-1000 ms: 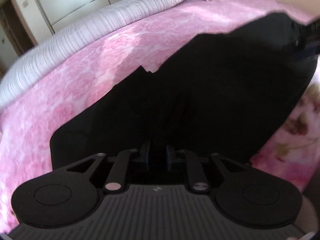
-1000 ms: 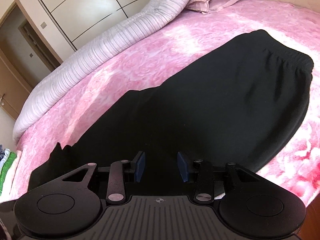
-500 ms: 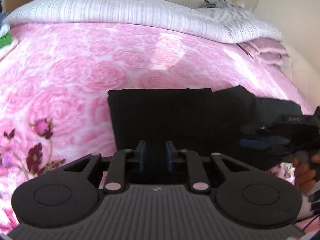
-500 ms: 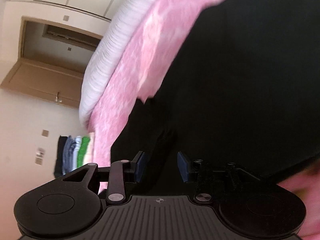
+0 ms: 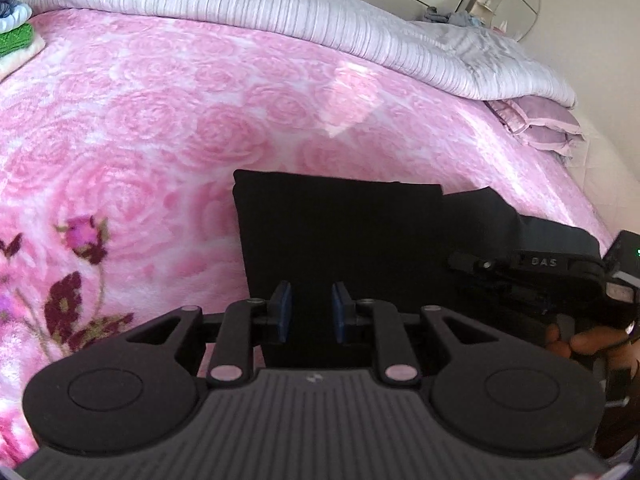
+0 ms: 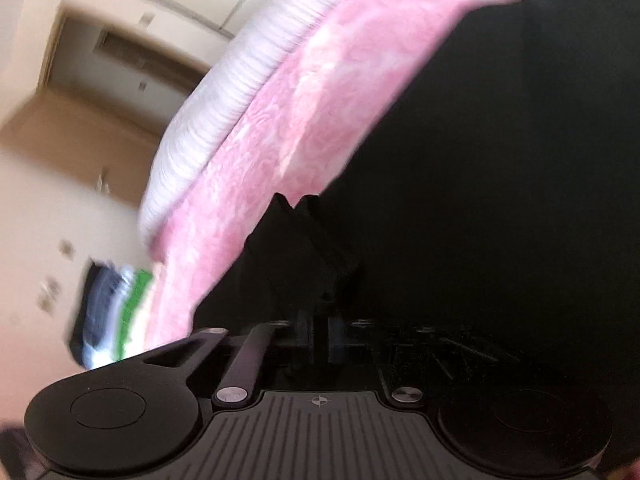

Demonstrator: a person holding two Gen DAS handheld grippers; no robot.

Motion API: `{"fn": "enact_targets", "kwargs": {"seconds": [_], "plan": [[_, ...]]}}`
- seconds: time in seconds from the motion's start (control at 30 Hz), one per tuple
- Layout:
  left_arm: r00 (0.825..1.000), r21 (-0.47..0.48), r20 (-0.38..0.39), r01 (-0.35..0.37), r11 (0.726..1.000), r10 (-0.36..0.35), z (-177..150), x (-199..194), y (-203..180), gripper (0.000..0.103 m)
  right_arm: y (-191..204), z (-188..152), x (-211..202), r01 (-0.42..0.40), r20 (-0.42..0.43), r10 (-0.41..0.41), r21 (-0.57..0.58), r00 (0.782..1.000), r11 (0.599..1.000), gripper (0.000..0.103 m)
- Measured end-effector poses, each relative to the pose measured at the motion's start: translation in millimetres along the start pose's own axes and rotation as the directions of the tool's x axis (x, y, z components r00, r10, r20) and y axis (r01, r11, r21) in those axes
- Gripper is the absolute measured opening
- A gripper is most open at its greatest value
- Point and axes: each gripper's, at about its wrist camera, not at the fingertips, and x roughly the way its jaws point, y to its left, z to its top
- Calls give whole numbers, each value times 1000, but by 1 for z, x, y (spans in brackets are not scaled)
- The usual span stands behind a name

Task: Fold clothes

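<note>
The black, soft-cloth garment (image 5: 340, 232) lay on the pink rose-patterned bed (image 5: 160, 120), long axis running toward frame right. The left gripper (image 5: 307, 312) was held spread; the right gripper (image 6: 320, 338) (nearer, blurred) was seen pinching its edge.

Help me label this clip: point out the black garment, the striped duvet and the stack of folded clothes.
black garment (image 5: 340, 232), left wrist view, middle of its folded top layer
striped duvet (image 5: 248, 4), left wrist view, its ribbed upper surface
stack of folded clothes (image 5: 16, 36), left wrist view, the green layer
</note>
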Motion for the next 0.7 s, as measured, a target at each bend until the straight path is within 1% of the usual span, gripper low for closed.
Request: {"fn": "enact_targets", "kwargs": {"seconds": [0.1,0.2,0.3,0.37,0.43,0.57,0.63,0.7], "plan": [[999,30,17,29,999,-29,8,-1,-9,17,6,8,-33,41,112,-30,-98,993,994,4],[998,76,17,67,995,-68,17,6,-24,17,12,15,-67,92,226,-48,-190,973,977,4],[991,116,-13,132,984,-131,21,21,-45,17,-15,27,-111,169,302,-117,-151,946,974,4],[985,145,-43,170,975,-165,20,34,-62,17,-41,34,-134,240,344,-192,-103,919,965,4],[980,172,-78,192,966,-181,17,49,-80,17,-76,40,-151,271,345,-248,-19,905,962,4],[974,206,-129,209,956,-185,10,71,-108,17,-127,45,-158,302,301,-322,113,898,947,4],[974,222,-137,209,952,-181,9,75,-117,17,-131,48,-166,263,313,-290,127,904,956,4],[974,243,-136,208,948,-179,10,77,-125,17,-124,54,-175,258,359,-269,79,894,963,4]]}}
